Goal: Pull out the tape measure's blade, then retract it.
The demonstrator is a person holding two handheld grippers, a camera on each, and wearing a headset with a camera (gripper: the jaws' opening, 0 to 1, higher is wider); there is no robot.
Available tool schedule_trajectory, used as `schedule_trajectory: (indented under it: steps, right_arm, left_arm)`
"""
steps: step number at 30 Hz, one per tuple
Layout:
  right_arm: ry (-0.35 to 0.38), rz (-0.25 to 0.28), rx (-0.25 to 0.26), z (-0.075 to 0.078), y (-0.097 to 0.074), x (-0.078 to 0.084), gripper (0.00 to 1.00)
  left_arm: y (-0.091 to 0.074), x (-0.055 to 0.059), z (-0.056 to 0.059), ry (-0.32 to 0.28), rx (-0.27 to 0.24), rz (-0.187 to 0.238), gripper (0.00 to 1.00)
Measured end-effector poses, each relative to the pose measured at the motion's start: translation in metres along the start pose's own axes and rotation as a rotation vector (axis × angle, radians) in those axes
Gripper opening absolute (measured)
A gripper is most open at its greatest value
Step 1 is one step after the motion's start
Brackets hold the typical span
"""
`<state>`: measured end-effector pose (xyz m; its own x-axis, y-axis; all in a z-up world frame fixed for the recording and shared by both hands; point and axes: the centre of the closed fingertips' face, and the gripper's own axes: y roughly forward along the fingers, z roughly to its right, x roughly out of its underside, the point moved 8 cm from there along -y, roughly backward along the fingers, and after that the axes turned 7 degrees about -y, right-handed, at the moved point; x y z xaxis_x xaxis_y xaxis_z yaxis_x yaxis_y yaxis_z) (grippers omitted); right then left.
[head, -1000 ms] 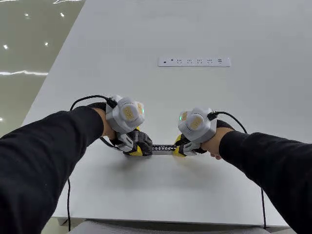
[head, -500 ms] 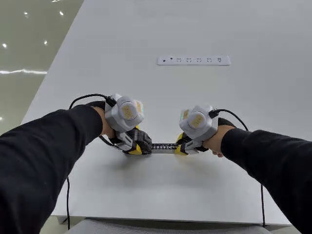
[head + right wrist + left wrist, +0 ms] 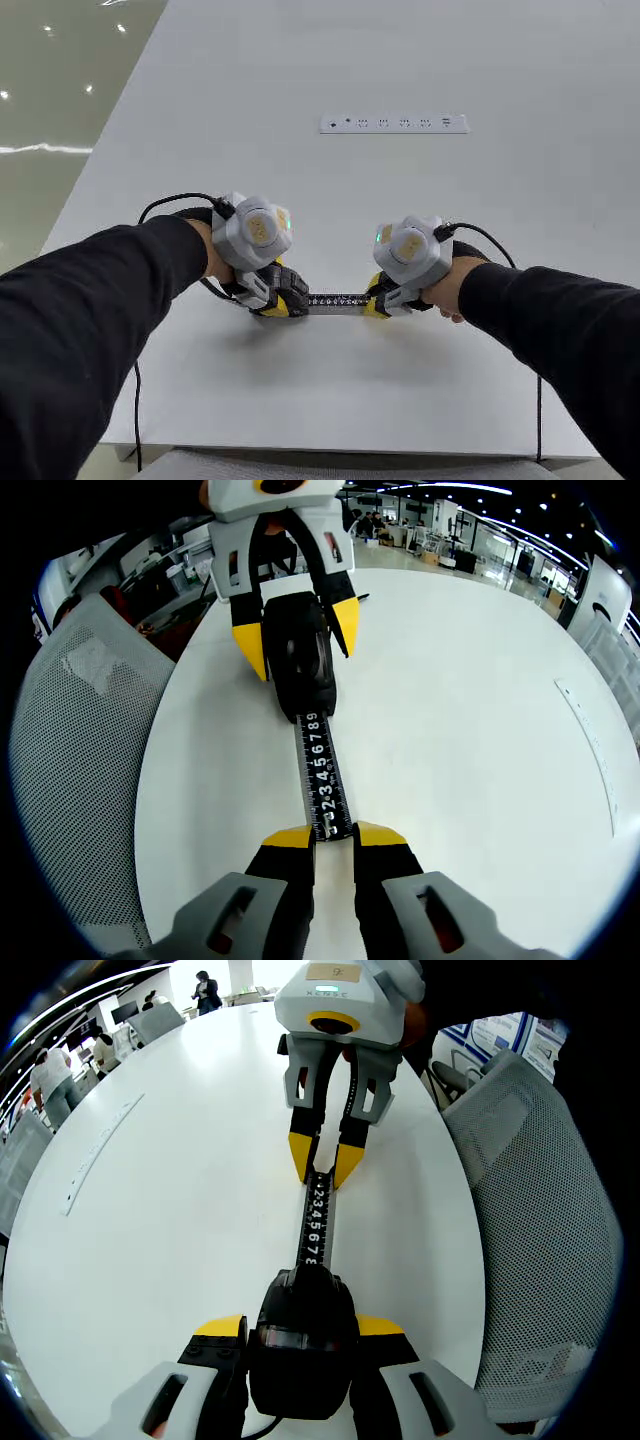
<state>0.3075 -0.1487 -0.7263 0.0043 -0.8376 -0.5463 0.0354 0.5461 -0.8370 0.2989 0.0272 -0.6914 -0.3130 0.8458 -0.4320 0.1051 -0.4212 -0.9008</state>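
Tape measure (image 3: 300, 655) is black, and its blade (image 3: 322, 775) is dark with white numbers. The left gripper (image 3: 300, 1328) and right gripper (image 3: 335, 835) are both pale grey with yellow-tipped black fingers. The bench (image 3: 400, 60) is plain white, same as the power strip (image 3: 393, 123) beyond the tape measure.

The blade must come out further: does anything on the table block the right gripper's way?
Nothing visible does. The right gripper grips the blade by its tip over bare table; the power strip lies far off that line.
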Motion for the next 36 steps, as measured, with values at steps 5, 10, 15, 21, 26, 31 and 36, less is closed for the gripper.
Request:
schedule_trajectory:
  steps: [5, 10, 15, 21, 26, 31, 36]
  right_arm:
    - [0.000, -0.001, 0.000, 0.000, -0.001, 0.001, 0.09]
    - [0.003, -0.005, 0.002, 0.000, -0.004, 0.005, 0.09]
    - [0.010, -0.007, 0.002, 0.000, -0.006, 0.007, 0.09]
    - [-0.004, -0.008, 0.008, 0.000, -0.007, 0.009, 0.09]
    - [-0.007, -0.007, 0.009, 0.000, -0.008, 0.011, 0.09]
    - [-0.005, -0.010, 0.009, 0.001, -0.009, 0.013, 0.09]
    - [-0.003, -0.010, 0.011, 0.001, -0.010, 0.014, 0.09]
  left_arm:
    - [0.000, 0.000, 0.000, 0.001, 0.000, -0.002, 0.35]
    - [0.000, -0.001, 0.000, 0.000, 0.000, -0.002, 0.35]
    - [0.001, -0.001, 0.000, -0.003, -0.001, 0.000, 0.35]
    - [0.001, 0.000, -0.001, -0.003, -0.003, -0.002, 0.35]
    - [0.001, 0.000, 0.000, -0.002, -0.005, -0.001, 0.35]
    - [0.001, 0.000, 0.001, 0.001, -0.008, -0.001, 0.35]
    - [0.001, 0.000, 0.001, 0.002, -0.009, -0.001, 0.35]
